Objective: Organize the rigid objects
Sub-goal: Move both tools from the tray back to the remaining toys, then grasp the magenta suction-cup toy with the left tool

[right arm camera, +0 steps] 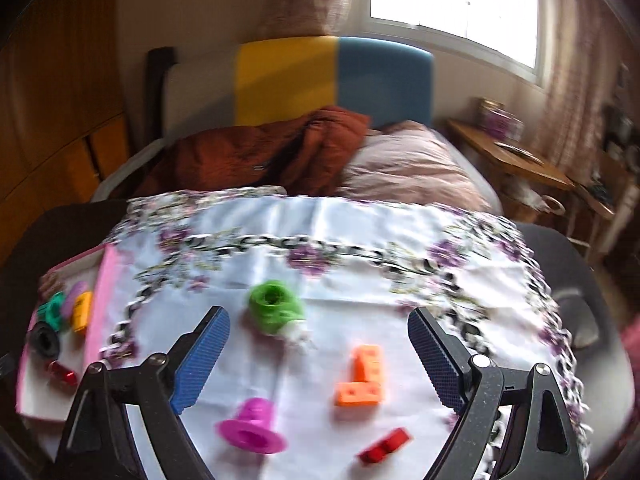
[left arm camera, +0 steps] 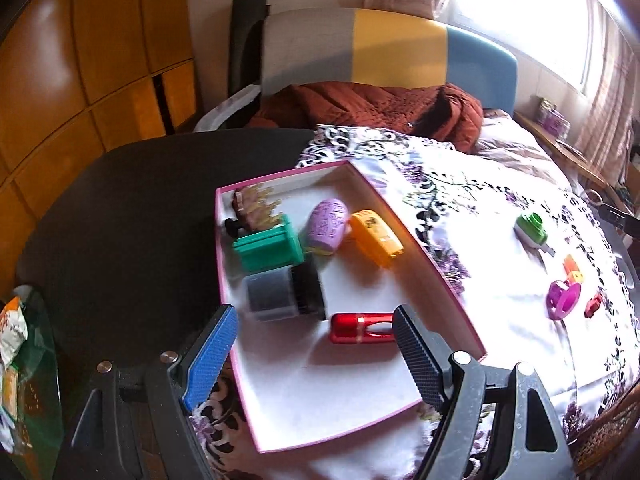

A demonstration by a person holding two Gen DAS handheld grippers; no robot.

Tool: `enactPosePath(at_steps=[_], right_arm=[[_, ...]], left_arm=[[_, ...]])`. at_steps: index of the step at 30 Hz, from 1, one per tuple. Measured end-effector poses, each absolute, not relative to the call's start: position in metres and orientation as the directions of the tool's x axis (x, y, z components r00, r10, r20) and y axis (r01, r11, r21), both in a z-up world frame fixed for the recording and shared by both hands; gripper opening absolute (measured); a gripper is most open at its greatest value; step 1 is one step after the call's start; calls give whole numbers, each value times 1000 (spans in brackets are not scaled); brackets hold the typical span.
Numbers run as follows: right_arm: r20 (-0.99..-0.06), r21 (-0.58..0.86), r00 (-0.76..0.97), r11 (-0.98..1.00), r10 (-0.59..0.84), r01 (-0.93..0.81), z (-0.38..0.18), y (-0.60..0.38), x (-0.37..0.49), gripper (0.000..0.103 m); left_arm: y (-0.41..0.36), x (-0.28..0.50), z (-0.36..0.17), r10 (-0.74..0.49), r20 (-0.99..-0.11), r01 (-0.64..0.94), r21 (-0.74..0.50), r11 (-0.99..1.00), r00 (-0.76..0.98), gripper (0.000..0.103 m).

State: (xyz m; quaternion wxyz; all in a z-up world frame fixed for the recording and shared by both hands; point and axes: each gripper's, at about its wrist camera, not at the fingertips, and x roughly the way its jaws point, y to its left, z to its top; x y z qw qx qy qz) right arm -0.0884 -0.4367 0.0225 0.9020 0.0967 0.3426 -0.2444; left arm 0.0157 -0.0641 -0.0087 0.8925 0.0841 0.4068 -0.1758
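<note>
Best to bring the right claw [right arm camera: 318,354], spread wide and empty, down over the orange block [right arm camera: 362,378] just ahead between its fingers on the tabletop [right arm camera: 360,236], squaring the pads to the block's flat sides before closing, then carrying across to the pink-rimmed box [left arm camera: 452,280] off to its left. Worth noting the L-shaped block's long arm running away from the claw, foot nearest, with the magenta spool [right arm camera: 252,426] lying near-left, flange toward the camera, and the green piece [right arm camera: 276,308] farther ahead. Left claw [left arm camera: 314,354] likewise spread and holding nothing, over the box, the red cylinder [left arm camera: 360,328] lying crosswise between its tips.
</note>
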Motion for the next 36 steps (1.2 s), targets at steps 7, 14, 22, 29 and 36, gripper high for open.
enactPosePath(at_steps=[7, 14, 22, 29, 36], right_arm=[[-693, 183, 568, 654, -444, 734, -2, -507, -128, 91], [-699, 288, 563, 546, -441, 786, -7, -529, -149, 91], [-720, 337, 557, 494, -413, 802, -15, -538, -157, 92], [-738, 366, 557, 468, -381, 804, -23, -544, -159, 92], [-740, 368, 564, 481, -366, 795, -23, -543, -155, 93]], left_arm=[[-107, 9, -8, -297, -753, 479, 28, 877, 588, 81], [-159, -2, -20, -400, -789, 608, -43, 793, 466, 81], [-216, -22, -35, -474, -821, 734, -103, 672, 318, 79], [-264, -41, -42, -520, -828, 800, -161, 578, 209, 80], [-310, -49, -53, -540, -825, 829, -182, 528, 164, 87]])
